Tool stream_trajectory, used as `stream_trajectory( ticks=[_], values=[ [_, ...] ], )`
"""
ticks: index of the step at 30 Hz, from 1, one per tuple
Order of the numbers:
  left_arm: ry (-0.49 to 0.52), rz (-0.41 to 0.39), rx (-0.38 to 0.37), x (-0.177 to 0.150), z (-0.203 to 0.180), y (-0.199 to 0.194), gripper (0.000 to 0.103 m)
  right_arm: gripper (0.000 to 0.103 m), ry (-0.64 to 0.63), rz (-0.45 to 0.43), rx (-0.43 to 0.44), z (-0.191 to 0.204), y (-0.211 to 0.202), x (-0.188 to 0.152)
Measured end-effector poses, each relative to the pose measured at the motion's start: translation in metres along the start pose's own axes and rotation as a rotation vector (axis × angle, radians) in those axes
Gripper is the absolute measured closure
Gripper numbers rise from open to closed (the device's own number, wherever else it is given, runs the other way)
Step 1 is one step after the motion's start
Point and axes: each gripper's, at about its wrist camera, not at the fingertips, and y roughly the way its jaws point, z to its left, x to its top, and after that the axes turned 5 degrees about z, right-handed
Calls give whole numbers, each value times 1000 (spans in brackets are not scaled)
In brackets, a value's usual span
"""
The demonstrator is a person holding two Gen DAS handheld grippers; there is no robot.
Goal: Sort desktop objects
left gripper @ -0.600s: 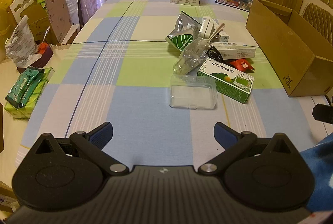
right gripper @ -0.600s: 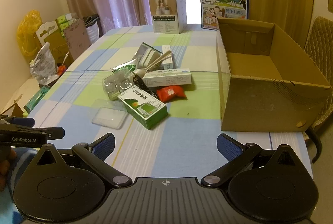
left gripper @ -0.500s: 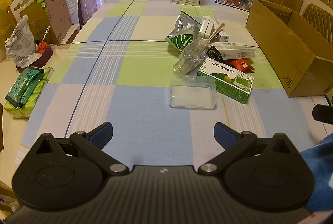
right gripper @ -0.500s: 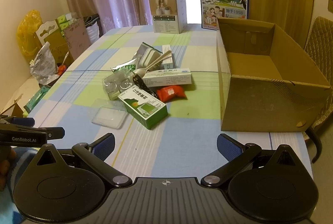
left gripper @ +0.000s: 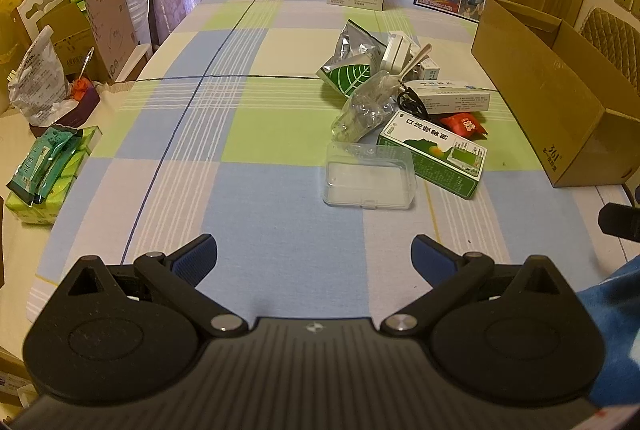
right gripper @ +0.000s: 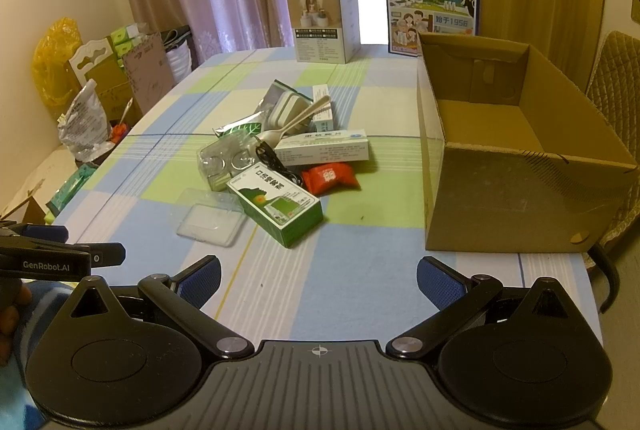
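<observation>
Nothing has changed over the last half second or so: both wrist views match the earlier ones, with every object in the same spot and neither tool any nearer the pile. The left gripper (left gripper: 314,254) hangs over the near edge of the desk (left gripper: 248,230) with its jaws spread wide and nothing between them, and the right gripper (right gripper: 318,276) likewise stands fully open and empty over the near end. In the left view, the clutter sits toward one o'clock of the left tool: a clear plastic case (left gripper: 370,180) lies nearest, touching or just beside a green medicine box (left gripper: 434,154) at its two o'clock. Behind those lie a crumpled clear blister tray (left gripper: 362,110), a black cable (left gripper: 412,102), a red snack packet (left gripper: 464,124), a white medicine box (left gripper: 452,96), a silver leaf-printed pouch (left gripper: 352,64) and a pale spoon (left gripper: 416,60) leaning on a white case. The open cardboard box (right gripper: 520,158) stands at the right gripper's one to two o'clock, well apart from the pile, and looks empty as far as its floor shows. I judge that sorting has not begun: no object is held or in the box, so this is a pause before the first reach. The clear case and the green box look like the easiest first picks, being closest and least buried; the cable, tangled among the boxes, may drag its neighbours when lifted.
</observation>
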Motion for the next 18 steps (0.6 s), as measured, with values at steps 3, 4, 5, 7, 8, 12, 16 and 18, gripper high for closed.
stream_trajectory(
  ticks=[3,4,5,7,8,12,16,18],
  values=[
    [-9,1,5,0,1,0,1,2,-4,3,15,0,0,0],
    [-11,3,5,1,1,0,1,2,-6,5,31,0,1,-1],
    [-12,4,4,1,1,0,1,2,-8,8,46,-1,1,-1],
    [-17,5,2,1,3,-1,1,2,-14,7,60,1,0,-2],
    [-19,6,1,1,3,-1,1,2,-16,8,69,1,0,-2],
    [-24,18,-18,3,5,-2,1,2,-12,16,101,1,-3,2],
    [-18,51,-87,9,8,1,1,2,-60,27,139,5,-1,14],
    [23,52,-129,15,8,2,1,2,-124,41,162,10,4,21]
  ],
)
